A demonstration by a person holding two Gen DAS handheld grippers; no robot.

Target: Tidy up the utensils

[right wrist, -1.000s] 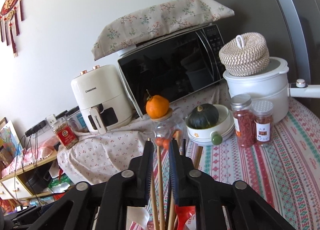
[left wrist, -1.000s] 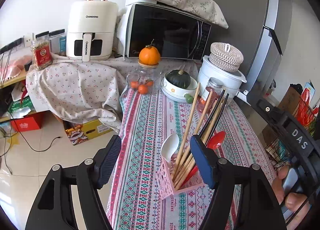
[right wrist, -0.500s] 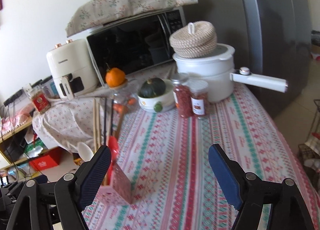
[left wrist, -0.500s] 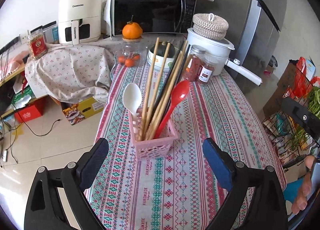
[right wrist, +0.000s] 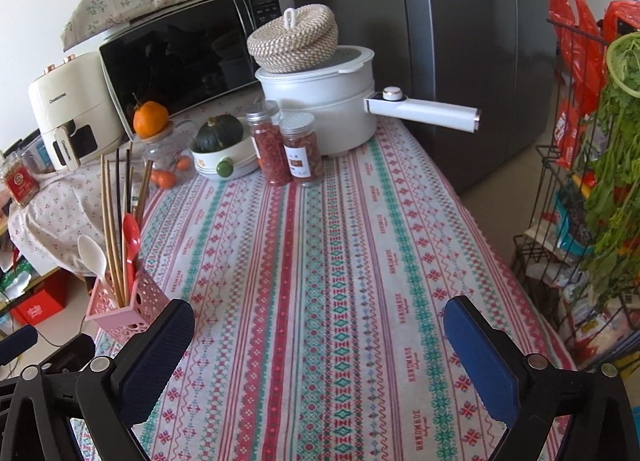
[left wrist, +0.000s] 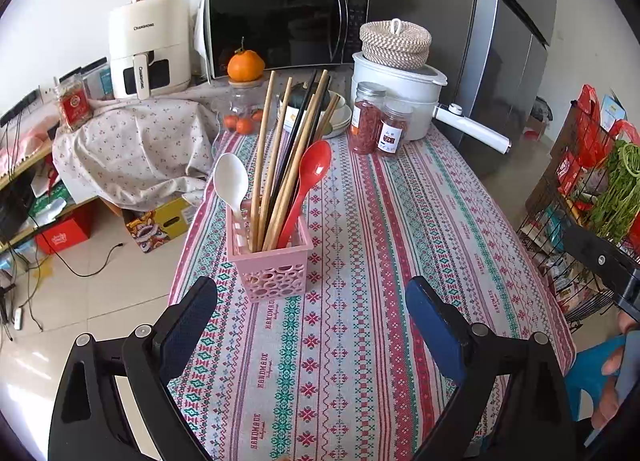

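Wooden and black chopsticks [left wrist: 280, 157], a white spoon [left wrist: 231, 183] and a red spoon [left wrist: 310, 181] stand in the pink perforated plastic basket [left wrist: 276, 267] on the "HANDMADE"-printed table [left wrist: 400, 221]. A cream "CHANGHONG" air fryer [left wrist: 150, 45] stands behind. Only the right view shows the fridge-side vegetable rack [right wrist: 580, 201]. Left gripper [left wrist: 312, 319] and right gripper [right wrist: 318, 335] jaws are spread, empty.

A basket [left wrist: 276, 265] is standing on the table [left wrist: 400, 261], near its left edge. Two spoons [left wrist: 230, 181] and a bunch of chopsticks [left wrist: 280, 157] are sticking up in the basket. Behind it, at the far end of the table, a bowl [right wrist: 224, 163] is sitting with a squash [right wrist: 220, 133] in it. Two jars [right wrist: 288, 149] are standing just right of the bowl. A pot [right wrist: 332, 109] is sitting behind the jars, with a woven lid [right wrist: 292, 39] lying on top. A microwave [left wrist: 280, 29] is standing behind them all, and an air fryer [left wrist: 148, 45] is sitting to its left.
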